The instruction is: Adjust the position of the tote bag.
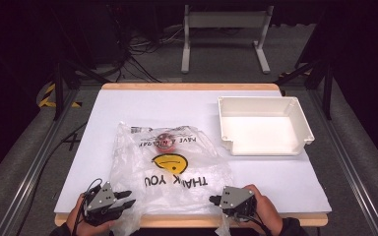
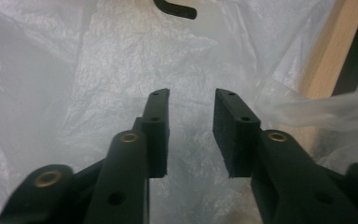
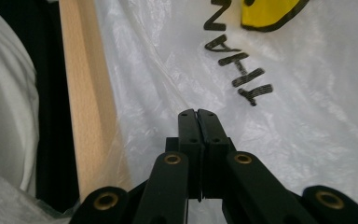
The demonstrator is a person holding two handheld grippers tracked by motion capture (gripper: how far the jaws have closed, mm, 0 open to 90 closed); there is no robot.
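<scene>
Bag [image 1: 170, 164] work, early stage. Clear plastic bag w/ "THANK YOU" print + yellow smiley lies flat on the tabletop [image 1: 128, 105], its near end at the near edge and spilling a bit over it, the far end out toward mid-table. Both my grippers are down at that near end.

Left gripper [image 1: 128, 198]: jaws spread, film lying under/between them but pads not pressing on it in left gripper view [image 2: 191, 133]. No grip there yet.

Right gripper [image 1: 214, 200]: jaws pressed together in right gripper view [image 3: 198, 113], sitting right on the film near the wood edge strip [image 3: 86, 107]. Can't tell whether a fold of plastic is actually caught between the pads or they're just shut on top of it.

Contents: something small, round and red [image 1: 163, 139] sits inside the bag near the far end, under the print. Can't ID it through the film.

White bin [image 1: 263, 125] stands on the right far side of the tabletop, well apart from the bag, and looks empty.

My read on progress: nothing moved out of the bag, nothing in the bin. Done so far = grippers placed at the near end. Left = get a real pinch on both sides, then open/lift the bag and get the red thing out, prob into the bin.
</scene>
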